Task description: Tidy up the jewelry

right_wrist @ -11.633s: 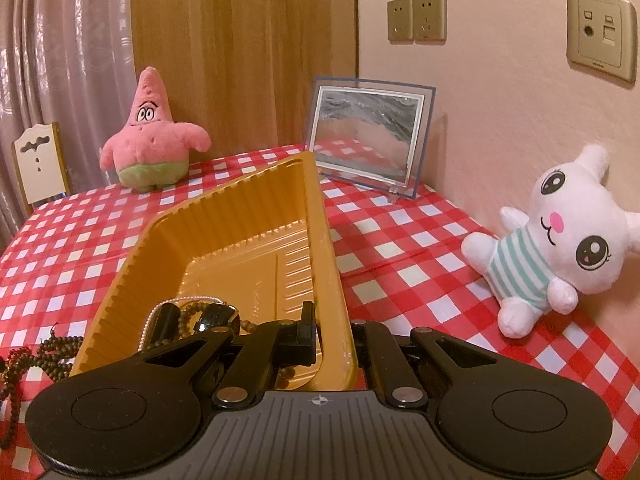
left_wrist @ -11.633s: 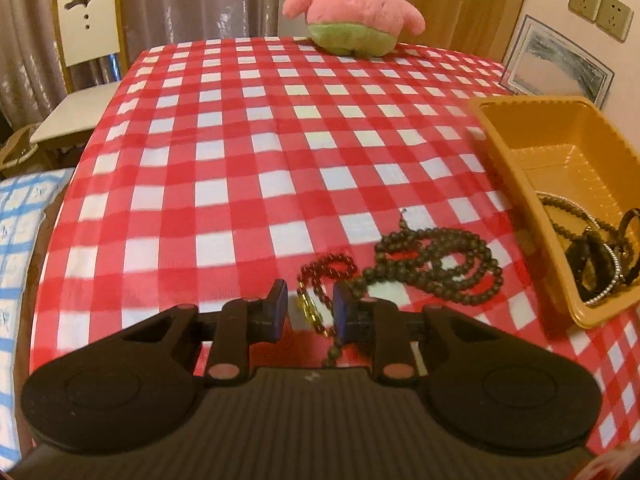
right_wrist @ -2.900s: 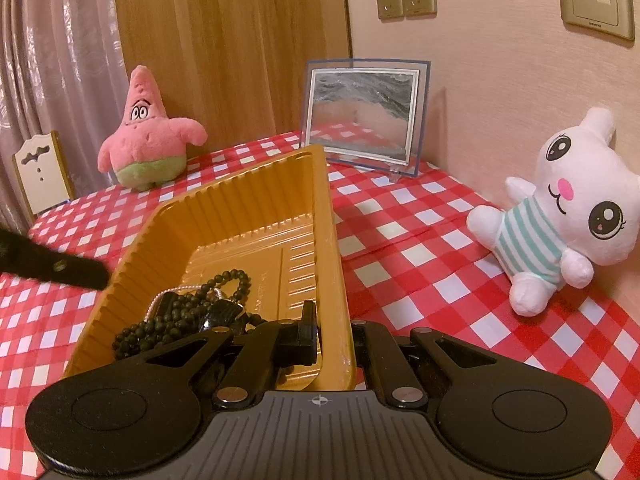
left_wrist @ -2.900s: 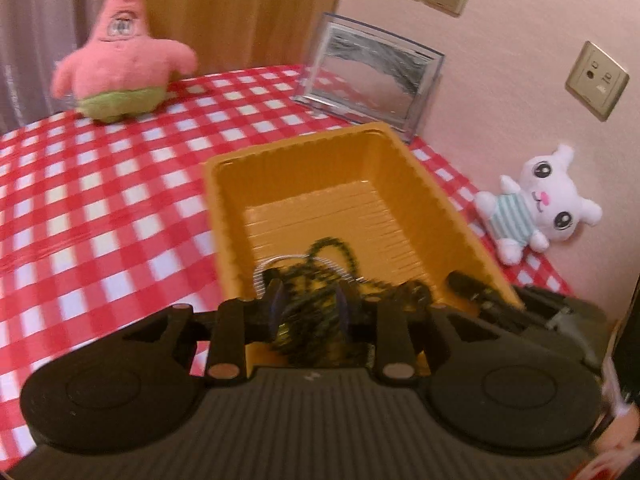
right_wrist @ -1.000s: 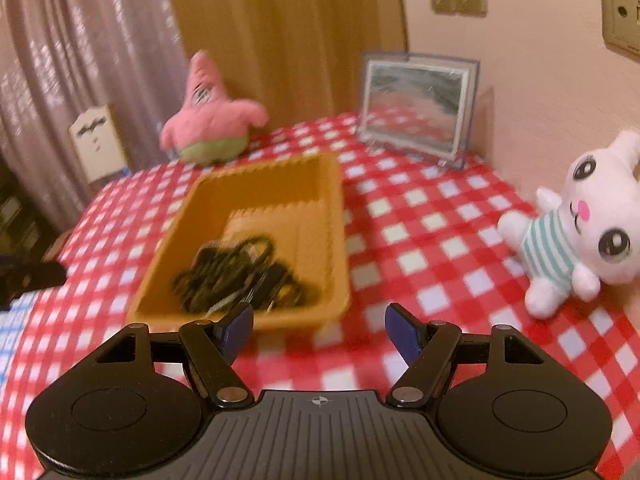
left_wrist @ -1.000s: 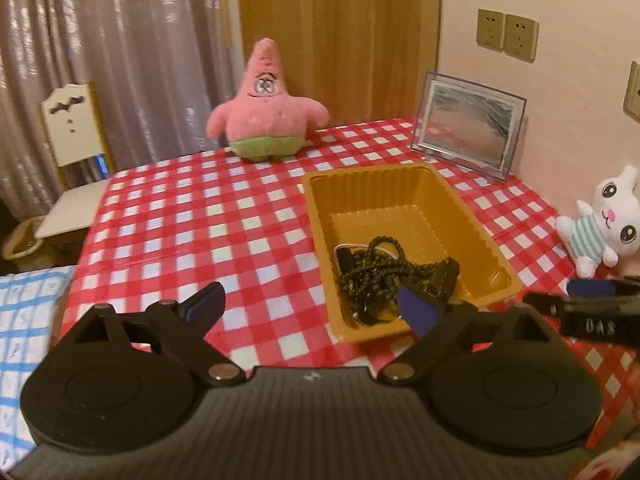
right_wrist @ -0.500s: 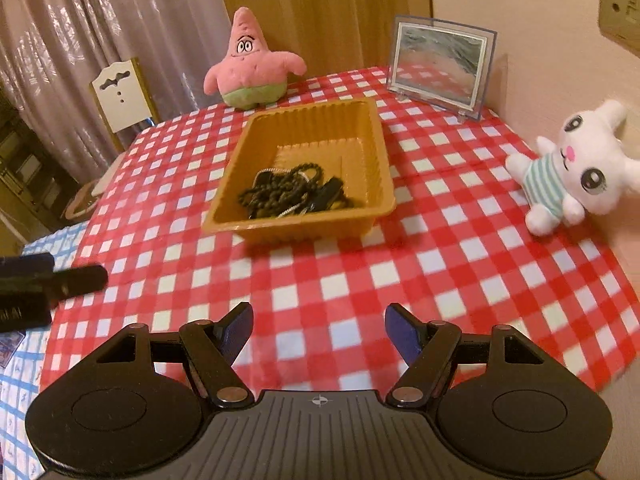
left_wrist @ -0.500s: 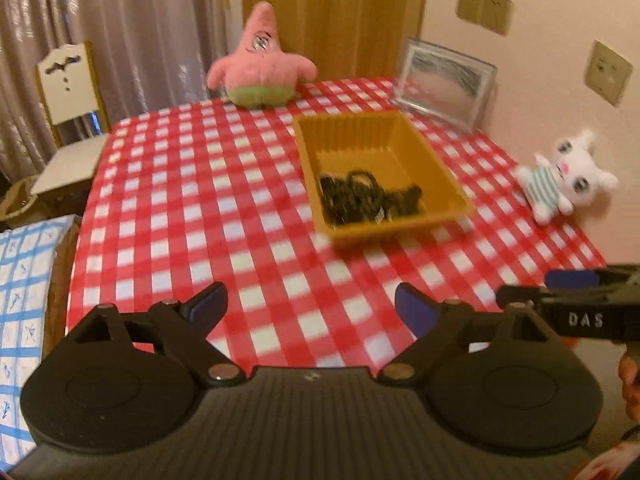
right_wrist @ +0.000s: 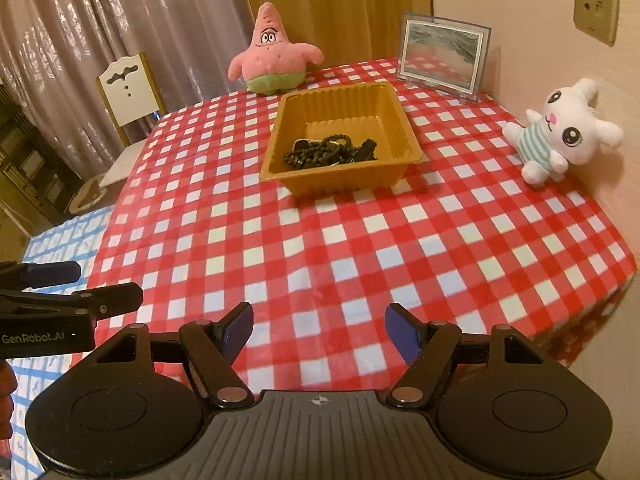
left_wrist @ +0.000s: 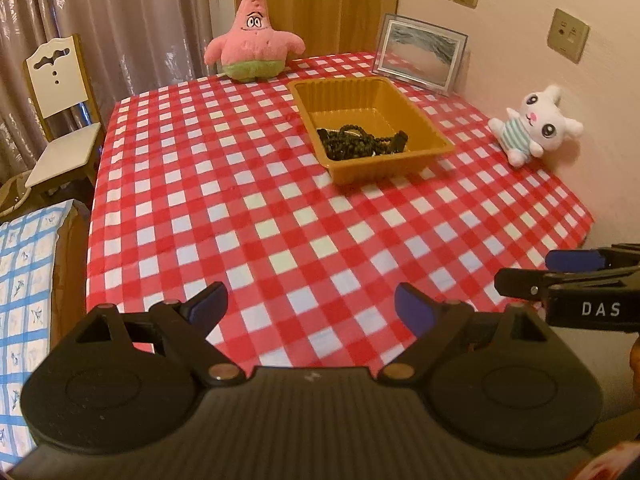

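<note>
Dark bead strands (right_wrist: pixel 320 151) lie heaped at the near end of the orange plastic tray (right_wrist: pixel 406 126), far across the checked tablecloth (right_wrist: pixel 360 248). They look light, limp and tangle-prone; I'd pinch a raised loop. My left gripper (left_wrist: pixel 310 306) and right gripper (right_wrist: pixel 319 328) both gape empty.

Far beyond the tongs, single pieces in the tangled jewelry (right_wrist: pixel 330 152) cannot be told apart; the chair (left_wrist: pixel 60 108) is partly hidden.
</note>
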The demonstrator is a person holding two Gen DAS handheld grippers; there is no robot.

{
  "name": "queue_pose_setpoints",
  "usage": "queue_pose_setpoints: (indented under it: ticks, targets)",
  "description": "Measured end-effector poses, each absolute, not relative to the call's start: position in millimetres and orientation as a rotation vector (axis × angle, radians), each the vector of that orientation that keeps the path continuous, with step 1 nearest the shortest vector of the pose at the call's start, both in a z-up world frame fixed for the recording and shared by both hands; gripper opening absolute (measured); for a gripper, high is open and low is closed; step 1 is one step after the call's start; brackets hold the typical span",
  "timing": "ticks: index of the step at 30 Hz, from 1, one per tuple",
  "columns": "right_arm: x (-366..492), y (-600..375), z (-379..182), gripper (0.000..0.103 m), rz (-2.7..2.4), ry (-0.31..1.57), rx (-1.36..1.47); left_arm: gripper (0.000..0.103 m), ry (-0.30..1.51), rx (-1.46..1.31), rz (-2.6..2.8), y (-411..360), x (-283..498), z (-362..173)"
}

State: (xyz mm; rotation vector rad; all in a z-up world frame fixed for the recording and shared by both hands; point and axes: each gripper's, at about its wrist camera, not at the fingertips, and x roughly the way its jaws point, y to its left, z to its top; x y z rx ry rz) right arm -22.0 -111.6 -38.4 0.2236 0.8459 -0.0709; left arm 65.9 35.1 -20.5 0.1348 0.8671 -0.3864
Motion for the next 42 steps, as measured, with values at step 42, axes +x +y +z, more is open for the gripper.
queue_pose_setpoints:
  ticks: [42]
  targets:
    - [-57.2,-79.2,-30.0,0.073,-0.066,0.795,0.187,0.090,0.812,0.117,-0.410,52.2,31.9,-9.1]
